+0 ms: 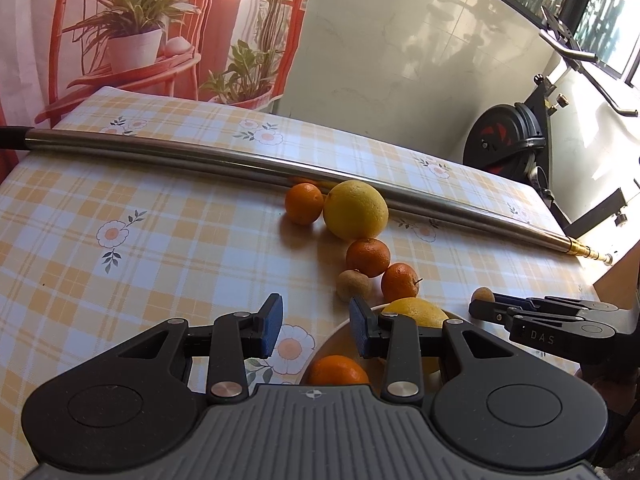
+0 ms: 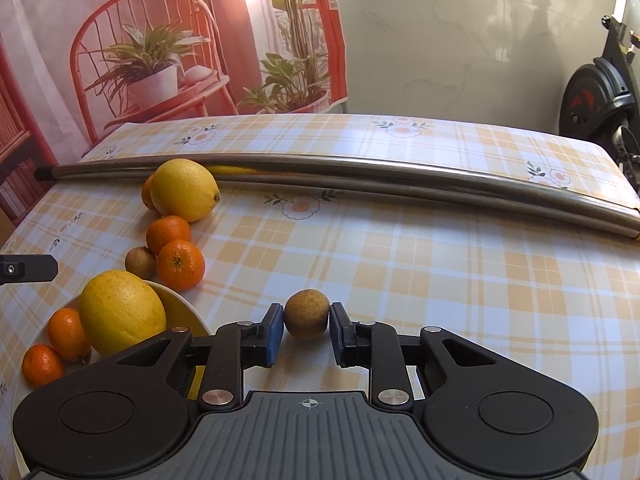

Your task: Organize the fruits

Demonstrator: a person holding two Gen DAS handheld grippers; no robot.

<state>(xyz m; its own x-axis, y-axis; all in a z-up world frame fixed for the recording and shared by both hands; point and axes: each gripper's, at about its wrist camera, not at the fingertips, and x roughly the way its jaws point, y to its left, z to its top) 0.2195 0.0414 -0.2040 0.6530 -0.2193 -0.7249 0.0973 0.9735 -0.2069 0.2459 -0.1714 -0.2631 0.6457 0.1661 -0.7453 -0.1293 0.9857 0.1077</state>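
Right gripper (image 2: 306,330) is squeezing the small brown fruit (image 2: 307,314), seemingly just above the tablecloth (image 2: 440,280). Left gripper (image 1: 316,330) is hovering empty, jaws apart, beside the plate (image 1: 328,344).

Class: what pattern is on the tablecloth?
Orange-and-white plaid with daisies on the tablecloth; right wrist view shows it best.

I read the tablecloth (image 2: 400,264) as smooth, faintly sheened, probably vinyl. The metal rod (image 2: 360,172) is polished steel, mirror-glossy, with a brass-toned tip in my left view. Lemon (image 2: 184,190) skin is pebbled, waxy; mandarin (image 2: 180,264) rind finely dimpled, glossy. The small brown fruit (image 2: 307,314) looks matt, rough. Right gripper (image 2: 303,332): matt black plastic, blue ribbed rubbery pads. Plate (image 2: 182,304) glazed, glossy.
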